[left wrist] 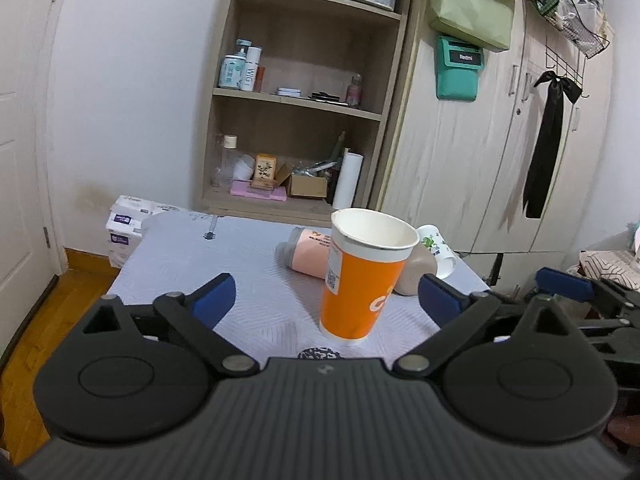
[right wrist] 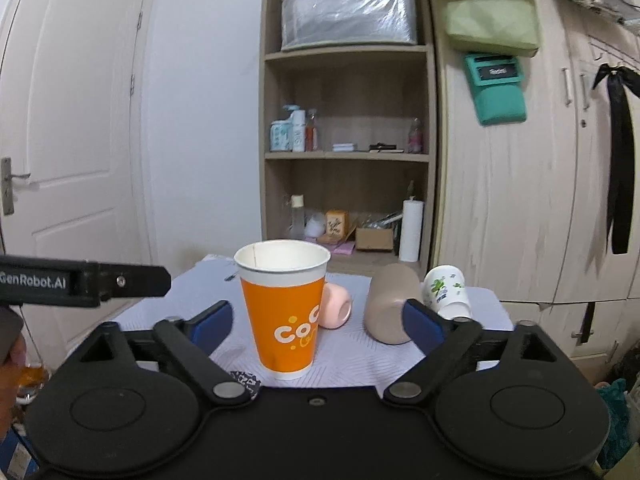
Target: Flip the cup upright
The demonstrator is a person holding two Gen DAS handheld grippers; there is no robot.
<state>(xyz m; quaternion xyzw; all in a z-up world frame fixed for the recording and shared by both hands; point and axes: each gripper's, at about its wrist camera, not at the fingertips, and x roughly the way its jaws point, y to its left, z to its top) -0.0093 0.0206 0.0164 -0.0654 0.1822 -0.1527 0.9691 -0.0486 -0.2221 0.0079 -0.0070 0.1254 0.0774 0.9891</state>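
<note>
Three cups (right wrist: 394, 304) behind the orange cup (right wrist: 285, 312) lie tipped; probably light, crushable, grab mid-wall. Both grippers (left wrist: 326, 300) (right wrist: 318, 322) gape empty.

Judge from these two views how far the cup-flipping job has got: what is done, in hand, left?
Done: the orange paper cup stands upright on the pale patterned table, mouth up. In hand: nothing; the left tongs and right tongs are both open around it, not touching. Left: the pink cup, the beige cup and the white floral cup lie on their sides.
</note>
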